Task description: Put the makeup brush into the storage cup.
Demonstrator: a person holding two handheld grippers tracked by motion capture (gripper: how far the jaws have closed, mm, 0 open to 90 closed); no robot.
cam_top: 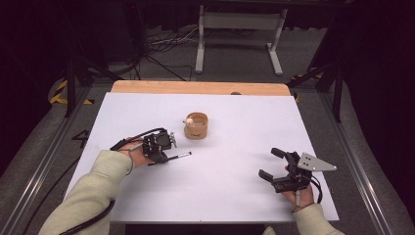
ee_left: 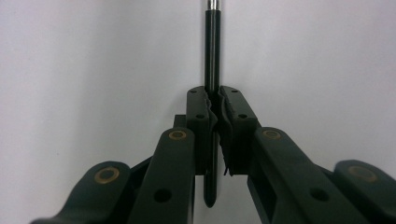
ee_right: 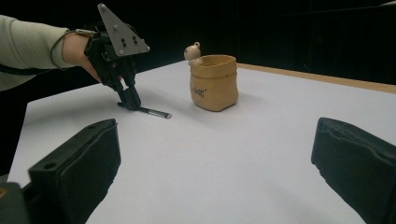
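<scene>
A thin black pen [cam_top: 179, 155] with a silver tip lies on the white table [cam_top: 235, 196], and my left gripper [cam_top: 164, 156] is shut on its rear part. In the left gripper view the pen [ee_left: 212, 56] runs straight up between the closed pads [ee_left: 201, 116]. The right gripper view shows the left gripper [ee_right: 131, 103] pointing down at the pen [ee_right: 156, 112]. A tan pouch-shaped holder [cam_top: 196, 125] with a small round figure on its rim stands just beyond the pen; the same holder [ee_right: 214, 82] stands upright. My right gripper [cam_top: 273, 163] rests at the right, open and holding nothing.
The table's wooden far edge [cam_top: 195, 87] borders a floor with cables and a white metal stand [cam_top: 240, 29]. Dark frame rails run along both sides of the table.
</scene>
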